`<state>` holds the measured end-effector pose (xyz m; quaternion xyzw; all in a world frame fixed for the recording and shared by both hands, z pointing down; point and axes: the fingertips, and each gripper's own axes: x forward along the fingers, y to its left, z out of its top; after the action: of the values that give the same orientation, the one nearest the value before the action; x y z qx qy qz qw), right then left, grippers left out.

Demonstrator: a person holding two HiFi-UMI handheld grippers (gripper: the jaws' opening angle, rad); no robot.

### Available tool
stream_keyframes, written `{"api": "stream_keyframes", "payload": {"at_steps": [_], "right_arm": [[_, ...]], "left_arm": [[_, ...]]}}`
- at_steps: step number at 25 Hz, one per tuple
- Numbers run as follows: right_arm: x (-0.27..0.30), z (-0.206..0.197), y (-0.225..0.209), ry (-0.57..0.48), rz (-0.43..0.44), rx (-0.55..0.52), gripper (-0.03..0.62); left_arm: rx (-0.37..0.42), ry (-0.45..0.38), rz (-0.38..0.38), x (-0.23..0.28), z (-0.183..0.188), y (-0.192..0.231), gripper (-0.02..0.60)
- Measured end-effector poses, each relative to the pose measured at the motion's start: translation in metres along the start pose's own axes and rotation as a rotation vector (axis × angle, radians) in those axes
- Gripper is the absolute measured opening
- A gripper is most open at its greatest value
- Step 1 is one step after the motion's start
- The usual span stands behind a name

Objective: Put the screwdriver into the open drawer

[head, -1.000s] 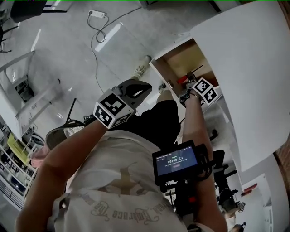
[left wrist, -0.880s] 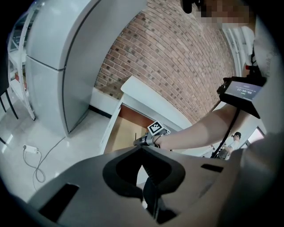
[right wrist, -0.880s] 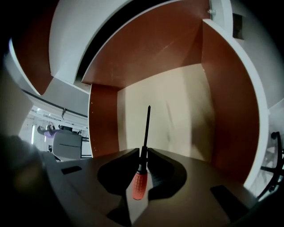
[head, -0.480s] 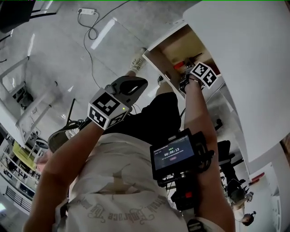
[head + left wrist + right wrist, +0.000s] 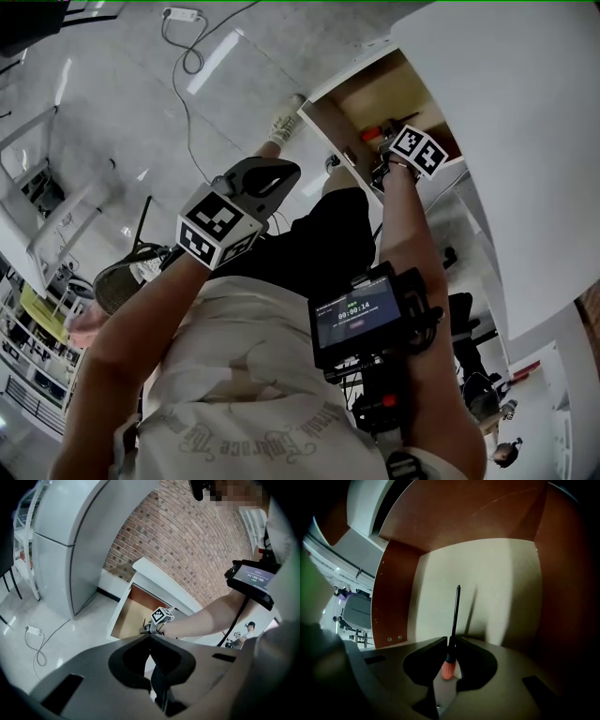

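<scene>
The left hand-held gripper (image 5: 150, 638), jaws together, faces the open drawer (image 5: 127, 621).

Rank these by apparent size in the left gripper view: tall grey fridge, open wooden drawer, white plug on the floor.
Largest: tall grey fridge.
Then: open wooden drawer.
Smallest: white plug, though distances differ.

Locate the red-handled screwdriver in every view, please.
Head view: red-handled screwdriver upper right, inside the open wooden drawer.
Left gripper view: only its dark shaft, centre, left of the marker cube.
Right gripper view: bottom centre, clamped in the right hand-held gripper.
Shared landmark: that drawer.
</scene>
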<state>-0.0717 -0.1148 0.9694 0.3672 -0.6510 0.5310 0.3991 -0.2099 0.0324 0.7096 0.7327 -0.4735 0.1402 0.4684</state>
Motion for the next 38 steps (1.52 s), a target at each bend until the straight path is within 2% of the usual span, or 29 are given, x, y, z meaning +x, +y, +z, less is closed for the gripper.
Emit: {"api": "stream_keyframes", "payload": {"at_steps": [9, 22, 30, 34, 38], "right_arm": [[-0.001, -0.001, -0.011, -0.015, -0.067, -0.002, 0.077], [-0.015, 0.0, -0.009, -0.062, -0.057, 0.028, 0.094], [-0.058, -0.001, 0.013, -0.165, -0.031, 0.053, 0.047], [-0.089, -0.005, 0.035, -0.182, -0.002, 0.016, 0.034], [-0.13, -0.01, 0.054, -0.225, 0.034, 0.024, 0.025]], "left_arm": [[-0.002, -0.004, 0.012, 0.002, 0.008, 0.0, 0.02], [0.017, -0.004, -0.018, 0.0, 0.014, 0.002, 0.02], [0.07, 0.004, -0.065, -0.02, 0.029, -0.005, 0.02], [0.08, -0.007, -0.07, -0.039, 0.04, -0.009, 0.02], [0.12, -0.034, -0.1, -0.058, 0.054, -0.023, 0.02]]}}
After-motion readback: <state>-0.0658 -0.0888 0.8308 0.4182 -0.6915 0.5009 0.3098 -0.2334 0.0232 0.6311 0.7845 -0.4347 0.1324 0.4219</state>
